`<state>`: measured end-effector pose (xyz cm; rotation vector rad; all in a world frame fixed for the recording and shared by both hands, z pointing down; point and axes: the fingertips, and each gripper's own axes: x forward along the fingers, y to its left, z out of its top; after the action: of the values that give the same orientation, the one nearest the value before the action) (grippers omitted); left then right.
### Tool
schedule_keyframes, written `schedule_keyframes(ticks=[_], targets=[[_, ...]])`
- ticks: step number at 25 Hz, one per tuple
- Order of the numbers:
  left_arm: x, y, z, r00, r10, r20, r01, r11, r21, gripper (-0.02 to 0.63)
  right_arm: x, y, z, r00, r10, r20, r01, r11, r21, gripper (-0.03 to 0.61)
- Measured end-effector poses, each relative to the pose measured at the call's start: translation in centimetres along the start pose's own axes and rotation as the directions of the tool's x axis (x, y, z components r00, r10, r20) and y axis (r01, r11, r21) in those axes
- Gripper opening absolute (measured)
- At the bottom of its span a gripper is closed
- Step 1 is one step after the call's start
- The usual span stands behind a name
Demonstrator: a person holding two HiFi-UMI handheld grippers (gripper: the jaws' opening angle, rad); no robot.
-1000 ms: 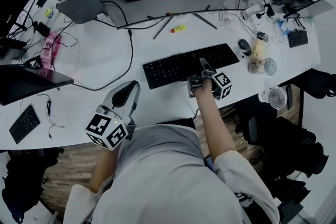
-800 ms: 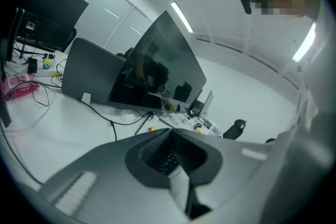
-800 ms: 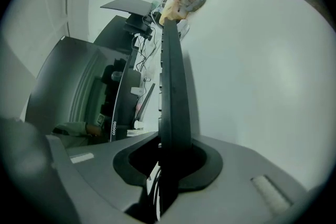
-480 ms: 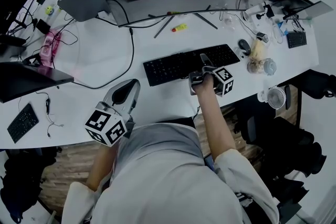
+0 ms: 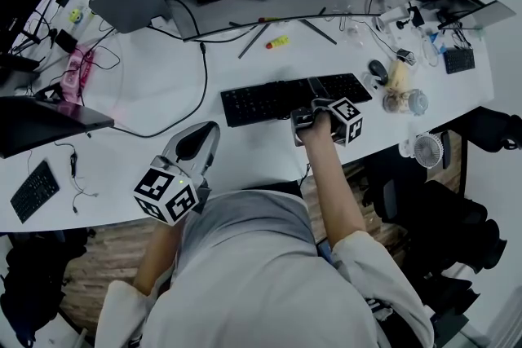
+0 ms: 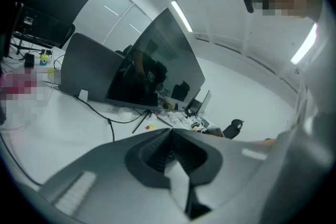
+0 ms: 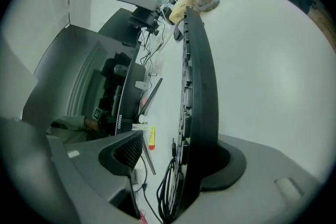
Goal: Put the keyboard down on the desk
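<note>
Opening right fingers [image 7: 126,150] flanking keyboard [image 7: 202,76]

Ceiling light strips [image 6: 178,16] are casting bright, even light on the white desk [image 5: 245,151], leaving only soft shadows. The monitor [image 6: 152,71] is mirroring the room. Both gripper views are bulging, darkening at their rims and blurring up close.

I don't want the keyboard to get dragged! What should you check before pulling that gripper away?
1. Keyboard flat on the desk: ok, by the head view.
2. Right gripper let go: ok, its jaws have just been opening and one stands clear.
3. Keyboard out from between those jaws: not ok, its edge is between them.
4. Cable free of the jaws: cannot tell.
5. Left gripper out of the way: ok, jaws together.
</note>
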<state>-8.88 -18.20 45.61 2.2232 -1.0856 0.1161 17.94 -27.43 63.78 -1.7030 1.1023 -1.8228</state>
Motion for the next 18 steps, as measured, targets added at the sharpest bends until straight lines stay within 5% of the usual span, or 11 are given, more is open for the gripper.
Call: schedule_keyframes(ticks=[9,18], targets=[[-0.1,-0.3,0.1,1.0,-0.007,0.005,0.007,1.0,-0.001,0.0,0.2,0.6,0.2,1.0,0.002,-0.003,-0.002,0.999,0.05,0.452],[-0.2,-0.6,0.2,1.0,-0.022,0.014,0.022,1.0,-0.004,0.0,-0.6,0.4,0.8,0.999,-0.029,0.046,0.027,0.998,0.059,0.462]])
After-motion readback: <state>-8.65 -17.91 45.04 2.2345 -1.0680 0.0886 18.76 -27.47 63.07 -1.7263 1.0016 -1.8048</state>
